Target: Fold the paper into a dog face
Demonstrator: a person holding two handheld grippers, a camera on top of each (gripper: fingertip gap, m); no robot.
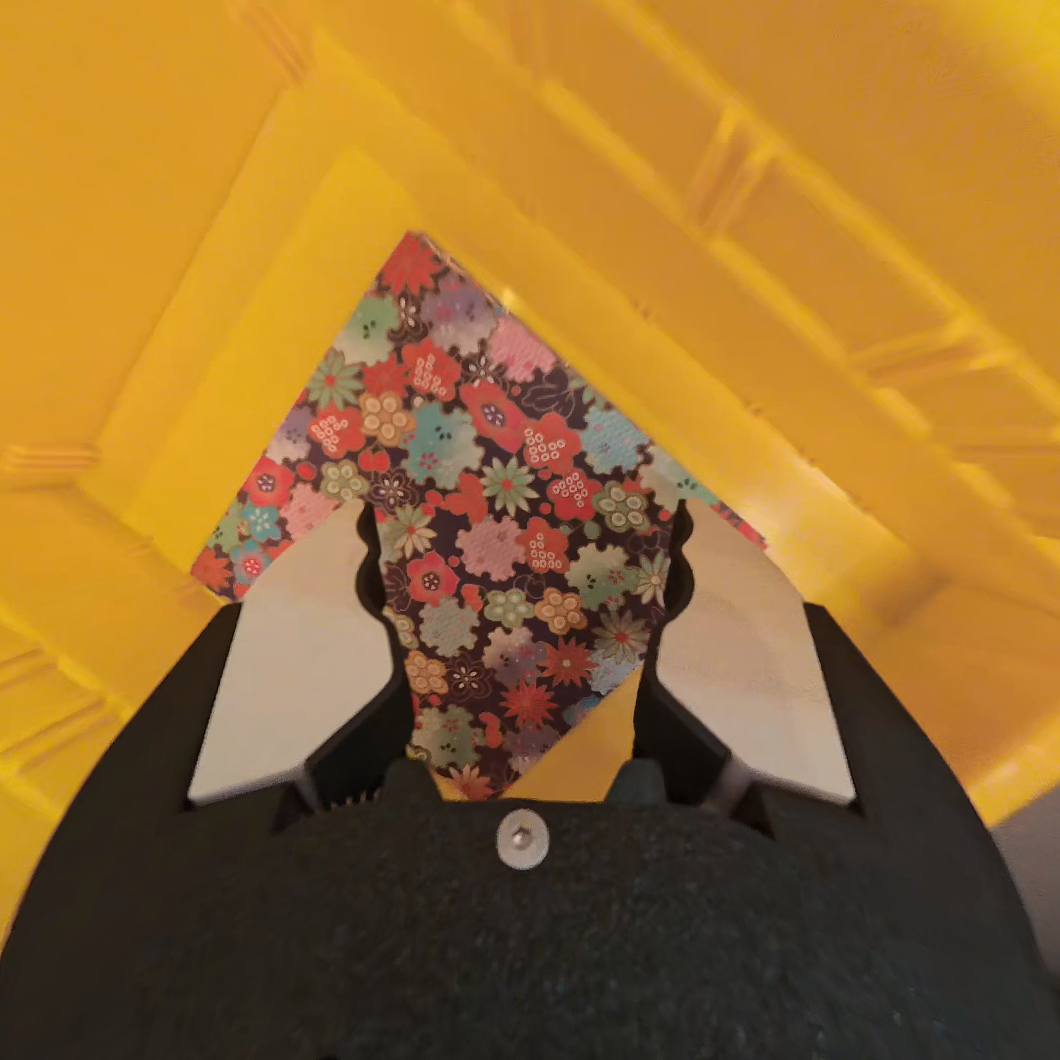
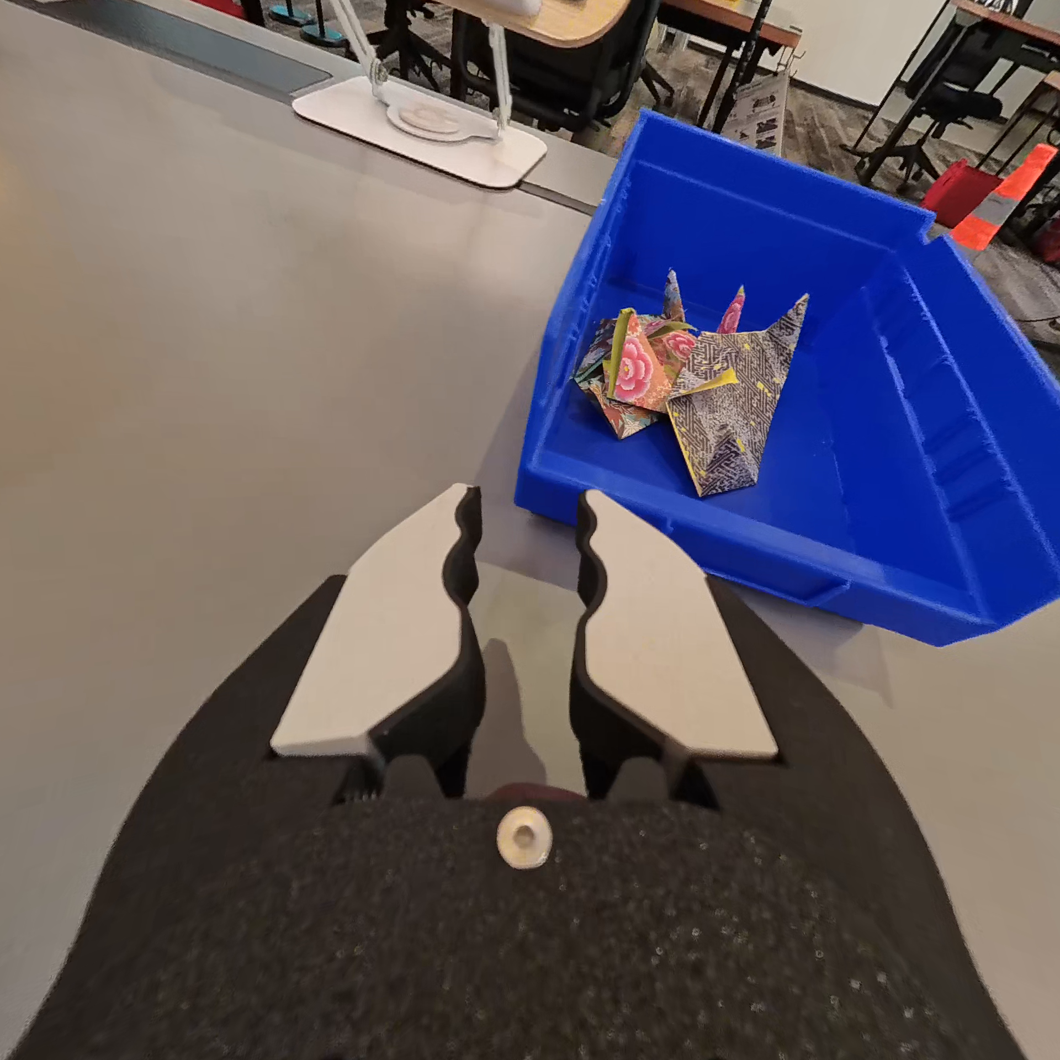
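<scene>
The first step, fetching a sheet, was judged in hand: the left tool (image 1: 525, 510) was held open over the flowered paper (image 1: 459, 459) inside the yellow bin (image 1: 172, 229), to be pinched next, while the right tool (image 2: 527, 505) was held open, empty, above the desk (image 2: 229, 344) beside the blue bin (image 2: 918, 459).

Open left tool (image 1: 525, 510) above floral paper (image 1: 487, 459) in yellow bin (image 1: 745, 201).
</scene>
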